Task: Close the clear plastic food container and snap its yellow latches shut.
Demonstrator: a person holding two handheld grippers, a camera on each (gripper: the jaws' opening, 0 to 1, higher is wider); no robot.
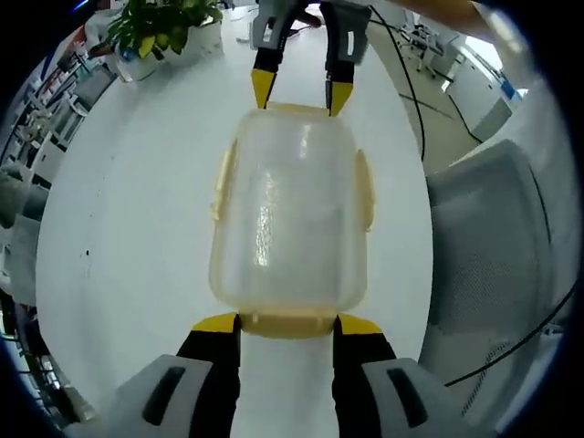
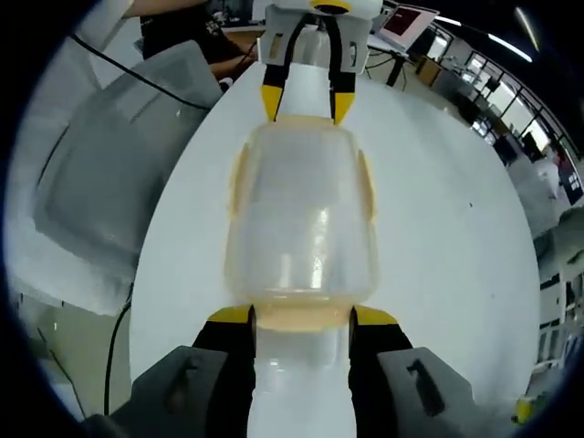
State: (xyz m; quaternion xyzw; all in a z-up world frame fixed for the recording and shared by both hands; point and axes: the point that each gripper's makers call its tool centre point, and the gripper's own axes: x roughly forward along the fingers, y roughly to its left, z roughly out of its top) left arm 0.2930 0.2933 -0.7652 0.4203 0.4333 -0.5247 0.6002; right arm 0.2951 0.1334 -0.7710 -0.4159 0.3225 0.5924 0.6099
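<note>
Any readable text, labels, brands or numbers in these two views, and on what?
None can be read.
The clear container bears no visible print or embossing.
The monitor behind the white table shows a lit screen, its content too small and blurred to read.

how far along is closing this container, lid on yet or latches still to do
The lid looks already seated on the clear container. In hand: the left claw and right claw sit at the two end latches. Left, it seems: the yellow side latches, which look splayed outward.
</note>
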